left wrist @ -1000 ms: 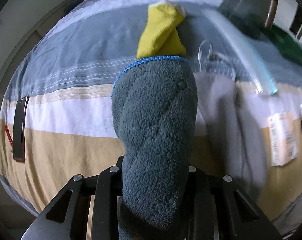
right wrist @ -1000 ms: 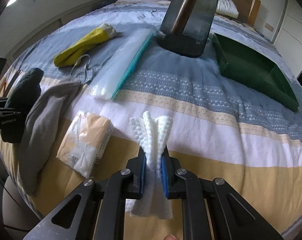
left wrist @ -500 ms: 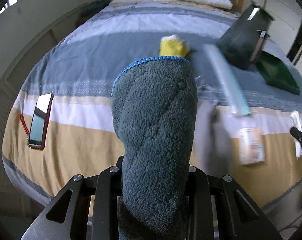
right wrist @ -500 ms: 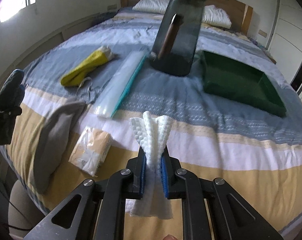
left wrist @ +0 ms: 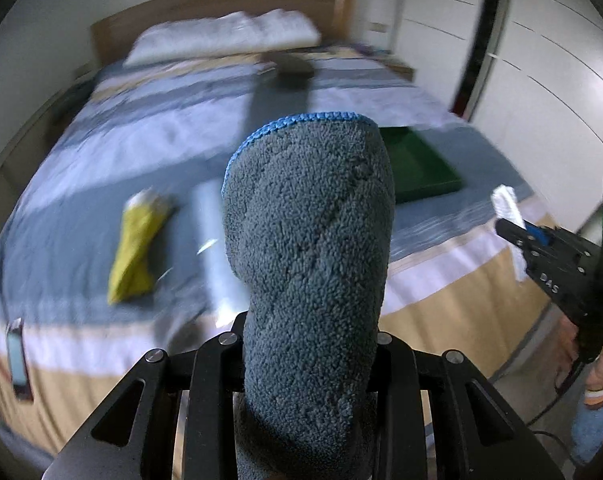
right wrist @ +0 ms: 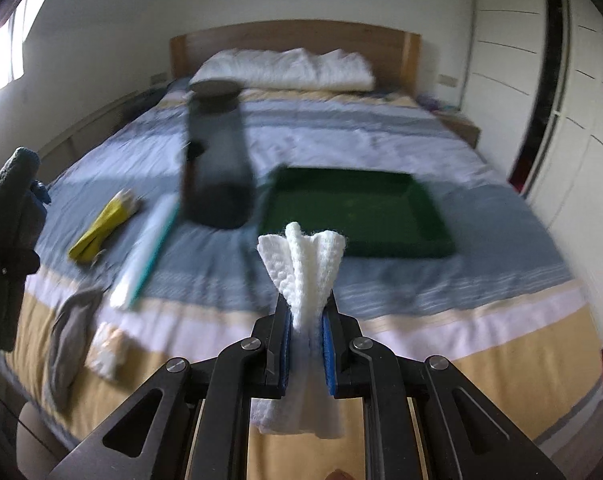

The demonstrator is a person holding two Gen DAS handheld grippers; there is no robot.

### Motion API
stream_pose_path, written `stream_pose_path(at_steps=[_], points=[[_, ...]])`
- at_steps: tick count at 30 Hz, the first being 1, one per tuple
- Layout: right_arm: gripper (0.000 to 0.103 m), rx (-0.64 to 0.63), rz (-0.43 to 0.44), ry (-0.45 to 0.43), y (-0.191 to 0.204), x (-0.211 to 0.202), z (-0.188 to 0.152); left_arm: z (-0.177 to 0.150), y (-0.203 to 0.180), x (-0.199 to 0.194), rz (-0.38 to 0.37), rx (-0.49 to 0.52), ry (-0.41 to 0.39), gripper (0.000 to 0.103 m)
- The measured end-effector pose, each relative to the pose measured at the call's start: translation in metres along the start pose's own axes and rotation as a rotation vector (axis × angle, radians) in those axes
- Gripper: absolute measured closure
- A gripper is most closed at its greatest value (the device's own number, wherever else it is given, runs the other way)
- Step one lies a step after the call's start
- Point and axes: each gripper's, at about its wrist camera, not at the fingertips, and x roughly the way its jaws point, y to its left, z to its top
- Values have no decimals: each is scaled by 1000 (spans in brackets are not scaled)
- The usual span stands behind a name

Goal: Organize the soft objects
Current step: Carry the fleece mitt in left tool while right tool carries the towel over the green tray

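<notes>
Left claw [left wrist: 307, 344] is clamped on a dark grey-blue terry cloth [left wrist: 307, 248] with blue stitched edging; the cloth stands up between the jaws and fills the centre of the left wrist view. Right claw [right wrist: 306, 340] is closed tight on a bunched white waffle-textured cloth [right wrist: 303, 268], pinched between its blue pads [right wrist: 328, 354], with the cloth fanning out above them and hanging below. Both claws are held in the air over the foot end of the bed.

Bed [right wrist: 381, 140]: striped cover in grey-blue, white and tan, wooden headboard, white pillow [right wrist: 285, 70] at the head.

Green tray [right wrist: 361, 212]: lies flat on the cover, right of centre, nothing visible inside.

Dark translucent container [right wrist: 215, 168]: stands upright just left of the tray.

Long pale roll with a teal edge [right wrist: 145, 256]: lies left of the container.

Yellow rubber glove [right wrist: 101, 228]: lies further left.

Grey garment [right wrist: 67, 344]: draped over the near left edge of the bed.

Small white packet [right wrist: 107, 354]: lies just right of the garment.

Phone [left wrist: 17, 360]: rests near the left edge of the bed, seen in the left wrist view.
</notes>
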Motion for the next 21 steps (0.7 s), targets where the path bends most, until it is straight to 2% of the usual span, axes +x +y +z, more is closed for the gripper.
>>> stream_pose_path(at_steps=[5, 11, 21], points=[[91, 46, -53, -40, -45, -4, 25, 54, -43, 38, -42, 43, -14, 78], [91, 67, -93, -63, -81, 21, 61, 111, -85, 86, -62, 32, -27, 78], [91, 67, -89, -16, -109, 118, 107, 161, -106, 158, -2, -18, 6, 78]])
